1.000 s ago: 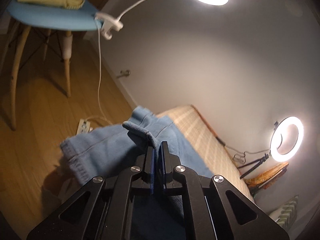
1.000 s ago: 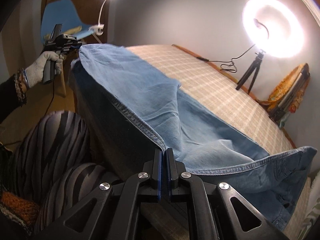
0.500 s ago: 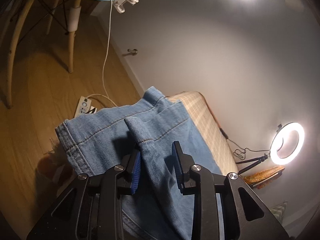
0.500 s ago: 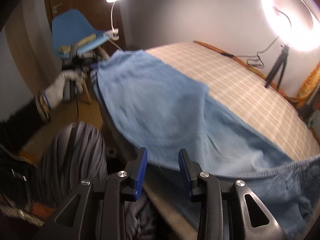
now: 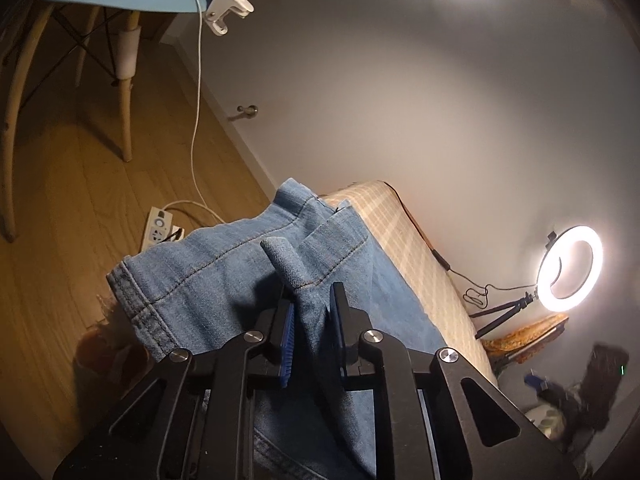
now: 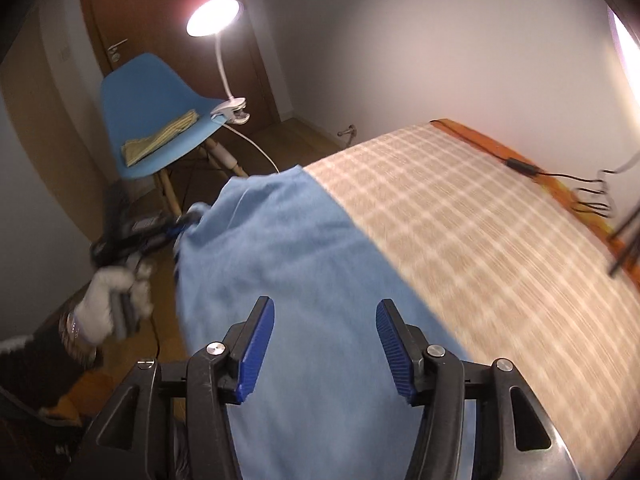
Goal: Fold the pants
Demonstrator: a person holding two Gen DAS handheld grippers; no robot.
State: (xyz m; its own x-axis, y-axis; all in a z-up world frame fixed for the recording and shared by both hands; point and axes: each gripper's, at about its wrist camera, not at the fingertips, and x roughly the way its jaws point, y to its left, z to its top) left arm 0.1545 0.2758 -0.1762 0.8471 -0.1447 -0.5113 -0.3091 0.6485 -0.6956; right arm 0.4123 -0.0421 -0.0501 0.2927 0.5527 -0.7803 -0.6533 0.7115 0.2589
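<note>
Blue denim pants (image 5: 224, 280) lie along the near edge of a bed with a checked cover (image 5: 400, 232), one end hanging toward the floor. My left gripper (image 5: 312, 296) has a raised fold of the denim between its blue pads; its jaws are closing and the pads press on the fold. In the blurred right wrist view the pants (image 6: 300, 248) spread below my right gripper (image 6: 325, 312), whose jaws are opening wide and grip nothing. A gloved hand (image 6: 108, 300) holds the left gripper (image 6: 160, 228) at the pants' far left end.
A blue chair (image 6: 148, 92) with a yellow cloth (image 6: 160, 140) and a clip lamp (image 6: 214, 16) stands beyond the bed's end. A power strip (image 5: 158, 228) lies on the wood floor. A ring light (image 5: 570, 272) stands at the far corner. A black cable (image 6: 520, 166) runs along the bed's far edge.
My right gripper let go of the pants' hem, opened wide and swung left along the bed. My left gripper opened, then narrowed again on a fold of denim.
</note>
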